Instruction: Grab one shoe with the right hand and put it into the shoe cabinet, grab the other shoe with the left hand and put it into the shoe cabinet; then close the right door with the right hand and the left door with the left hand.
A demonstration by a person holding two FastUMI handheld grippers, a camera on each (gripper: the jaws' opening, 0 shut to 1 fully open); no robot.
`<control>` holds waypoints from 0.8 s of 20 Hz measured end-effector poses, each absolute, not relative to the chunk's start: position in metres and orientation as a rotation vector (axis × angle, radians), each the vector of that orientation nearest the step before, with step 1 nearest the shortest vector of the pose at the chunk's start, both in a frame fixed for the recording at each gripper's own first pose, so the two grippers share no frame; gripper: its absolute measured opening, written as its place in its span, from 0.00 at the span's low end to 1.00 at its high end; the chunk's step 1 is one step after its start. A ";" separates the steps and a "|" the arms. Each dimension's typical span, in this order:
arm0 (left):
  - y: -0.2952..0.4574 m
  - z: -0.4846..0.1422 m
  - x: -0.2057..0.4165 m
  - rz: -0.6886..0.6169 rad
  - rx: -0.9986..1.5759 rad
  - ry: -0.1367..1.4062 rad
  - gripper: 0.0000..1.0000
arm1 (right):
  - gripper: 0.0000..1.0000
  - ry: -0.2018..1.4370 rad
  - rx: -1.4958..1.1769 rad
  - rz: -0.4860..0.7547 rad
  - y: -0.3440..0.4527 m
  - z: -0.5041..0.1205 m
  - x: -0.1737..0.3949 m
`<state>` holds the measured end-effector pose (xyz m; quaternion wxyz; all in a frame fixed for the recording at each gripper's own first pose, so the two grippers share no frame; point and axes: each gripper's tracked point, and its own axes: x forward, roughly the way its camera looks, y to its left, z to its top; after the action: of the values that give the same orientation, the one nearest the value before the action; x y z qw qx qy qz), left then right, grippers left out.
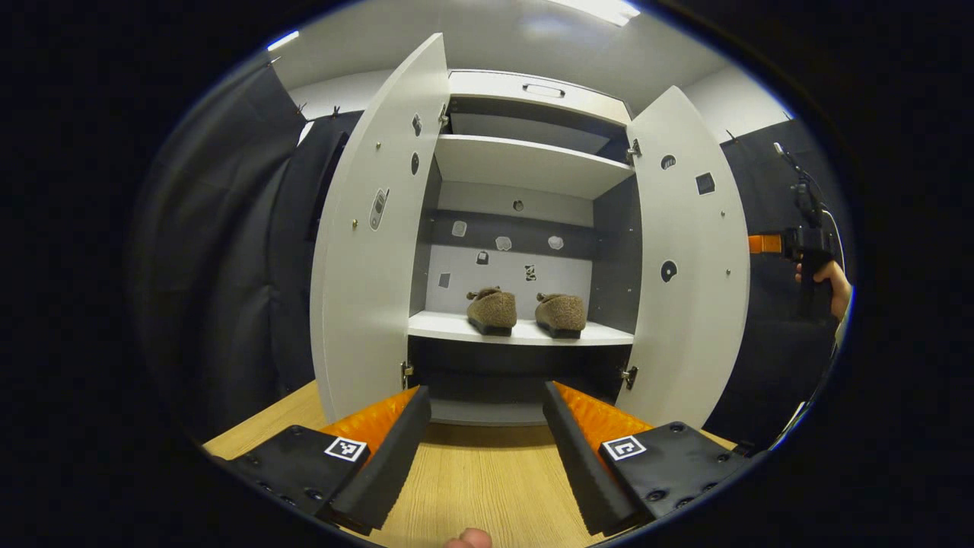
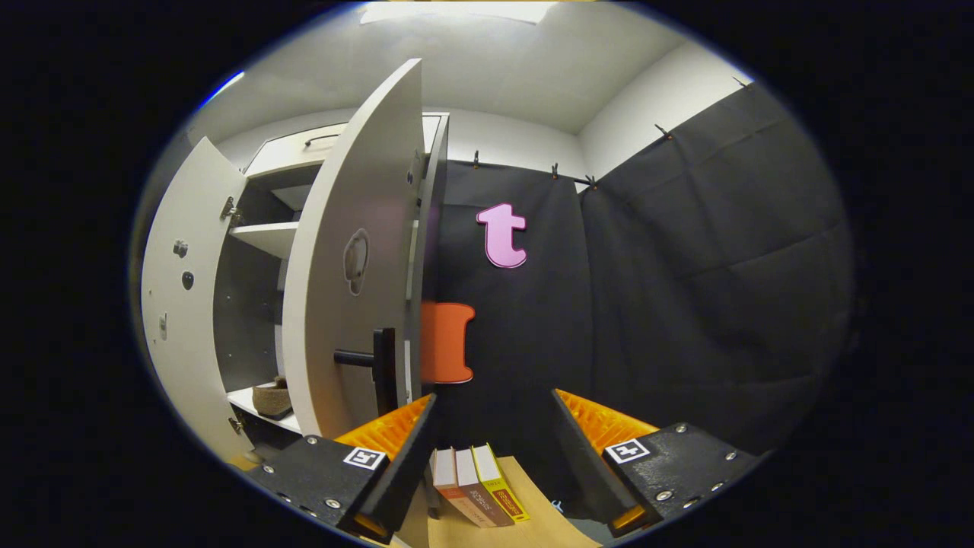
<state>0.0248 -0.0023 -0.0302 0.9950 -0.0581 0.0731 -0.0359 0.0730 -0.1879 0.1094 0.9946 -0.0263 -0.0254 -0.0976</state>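
Note:
Two brown fuzzy shoes, one (image 1: 492, 310) beside the other (image 1: 561, 313), stand on the lower shelf (image 1: 456, 329) of the white shoe cabinet. Both doors stand open: the left door (image 1: 377, 228) and the right door (image 1: 689, 259). My left gripper (image 1: 487, 426) is open in front of the cabinet, above the wooden floor, holding nothing. My right gripper (image 2: 493, 430) is open beside the outer face of the right door (image 2: 354, 251), close to its black handle (image 2: 377, 361). One shoe (image 2: 272, 397) peeks from the shelf. The right gripper (image 1: 791, 245) and a hand (image 1: 833, 285) show past the right door.
Three books (image 2: 475, 487) stand on the wooden surface (image 2: 533, 517) below my right gripper. Black cloth walls (image 2: 685, 289) close in the booth on both sides. An upper shelf (image 1: 525, 164) spans the cabinet. Wooden flooring (image 1: 472, 479) runs up to the cabinet's base.

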 end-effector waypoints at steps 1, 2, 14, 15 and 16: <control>0.000 -0.031 0.026 -0.072 -0.122 0.148 0.96 | 0.89 -0.050 -0.046 -0.184 -0.179 0.110 0.071; 0.001 -0.030 0.026 -0.076 -0.124 0.148 0.97 | 0.89 -0.045 -0.032 -0.173 -0.170 0.110 0.071; 0.033 -0.032 0.024 -0.061 -0.096 0.150 0.97 | 0.89 -0.054 -0.002 0.032 -0.032 0.103 0.100; 0.032 -0.032 0.023 -0.057 -0.096 0.153 0.97 | 0.91 -0.054 0.006 0.049 -0.022 0.102 0.103; 0.033 -0.031 0.023 -0.054 -0.094 0.151 0.96 | 0.97 -0.056 0.013 0.059 -0.014 0.101 0.106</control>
<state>0.0234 0.0331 -0.0314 0.9957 -0.0471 0.0755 -0.0271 0.1064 -0.0140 0.1014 0.9992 0.0064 -0.0278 0.0293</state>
